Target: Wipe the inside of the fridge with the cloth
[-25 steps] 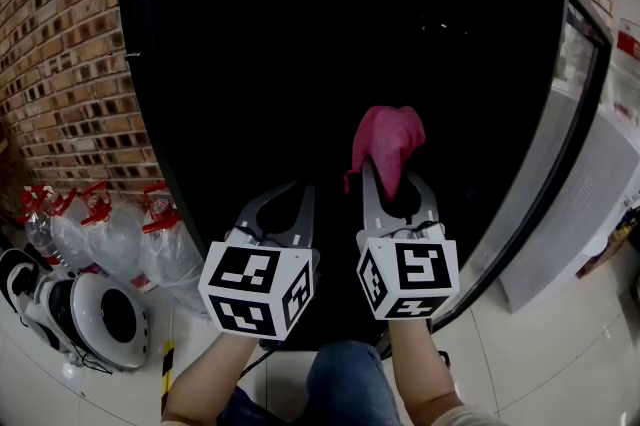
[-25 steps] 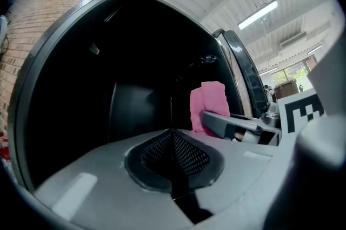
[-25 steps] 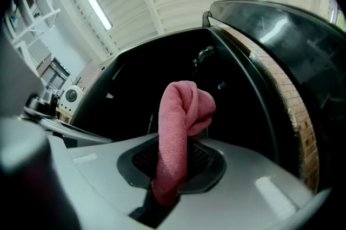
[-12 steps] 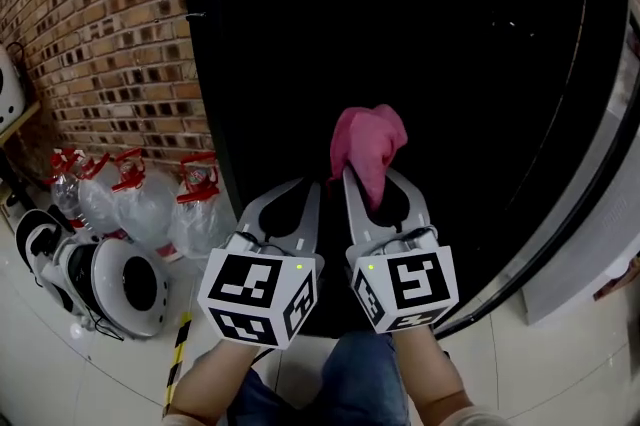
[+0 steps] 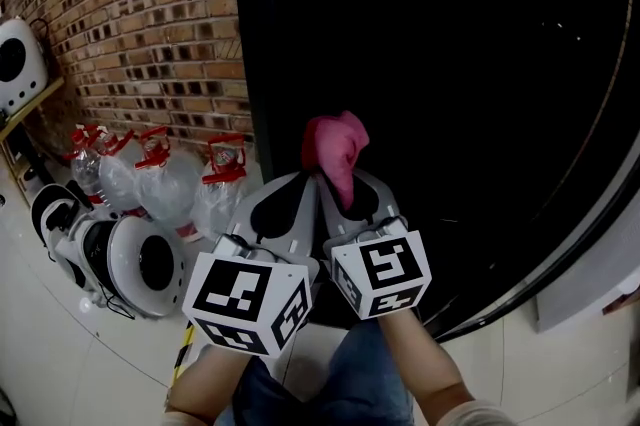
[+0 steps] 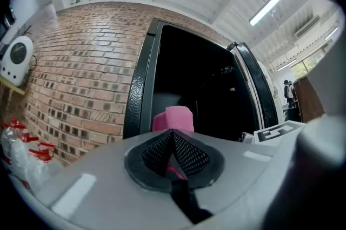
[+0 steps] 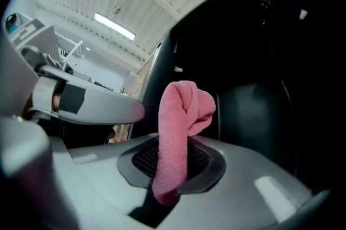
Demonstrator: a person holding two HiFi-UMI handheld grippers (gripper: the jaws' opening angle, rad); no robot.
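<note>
The open fridge (image 5: 460,94) fills the head view's centre and right, its inside dark. A pink cloth (image 5: 333,149) sticks up from my right gripper (image 5: 340,182), which is shut on it just in front of the fridge's lower left corner. In the right gripper view the cloth (image 7: 181,115) rises folded from between the shut jaws (image 7: 172,169), facing the dark interior. My left gripper (image 5: 298,180) sits close beside the right one, jaws shut on nothing. In the left gripper view (image 6: 173,137) the cloth (image 6: 174,118) shows just beyond the jaws.
A brick wall (image 5: 140,24) stands left of the fridge. Several plastic bottles with red caps (image 5: 150,179) and a white round appliance (image 5: 135,264) lie on the tiled floor below it. The fridge door (image 5: 600,204) hangs open at the right.
The view has swung left, so the fridge sits further right in the frame. Both grippers have drawn closer together, and the cloth stays in the right one.
</note>
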